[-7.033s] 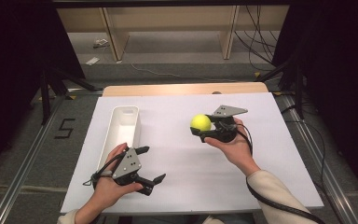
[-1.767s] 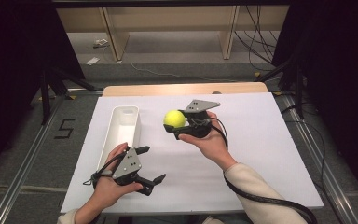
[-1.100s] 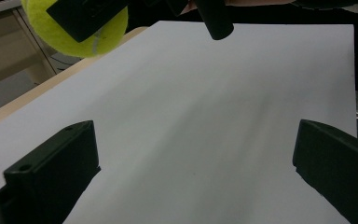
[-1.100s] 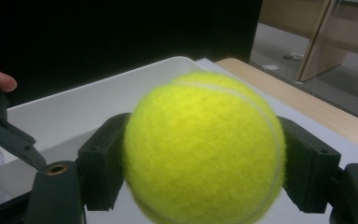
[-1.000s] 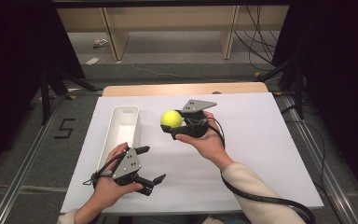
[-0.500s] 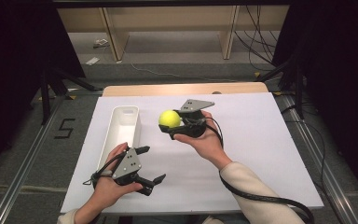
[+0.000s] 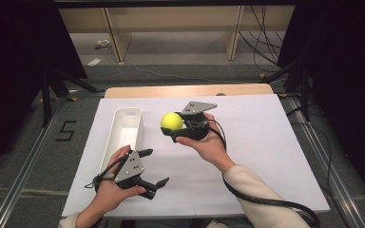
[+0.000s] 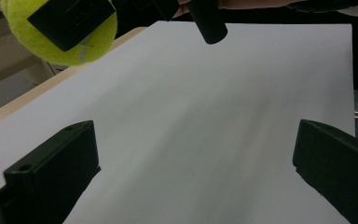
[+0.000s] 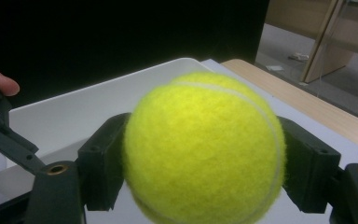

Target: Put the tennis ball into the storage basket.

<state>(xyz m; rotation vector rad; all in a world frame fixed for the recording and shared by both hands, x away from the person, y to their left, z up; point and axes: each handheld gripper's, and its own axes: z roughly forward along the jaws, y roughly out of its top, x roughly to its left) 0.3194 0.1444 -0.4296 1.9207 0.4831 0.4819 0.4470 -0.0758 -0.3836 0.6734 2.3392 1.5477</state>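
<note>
A yellow-green tennis ball (image 7: 171, 120) is held above the white table cover, just right of the white bin (image 7: 123, 133). My right gripper (image 7: 173, 129) is shut on it, a jaw pressing each side of the ball (image 9: 205, 149). The bin (image 9: 74, 116) lies just beyond the ball in the right gripper view. My left gripper (image 7: 152, 167) rests near the table's front edge, open, with nothing between its jaws. From the left gripper view, the ball (image 8: 58, 30) and the right gripper hang at the upper left.
The long white bin stands lengthwise left of centre, with nothing in it that I can see. The white cover (image 7: 275, 142) spreads wide to the right. A wooden table edge (image 7: 185, 90) runs along the back, with a shelf frame (image 7: 171, 23) on the floor beyond.
My right gripper has carried the ball steadily leftward, from the table's middle right toward the bin. The left gripper has stayed where it was, open.
</note>
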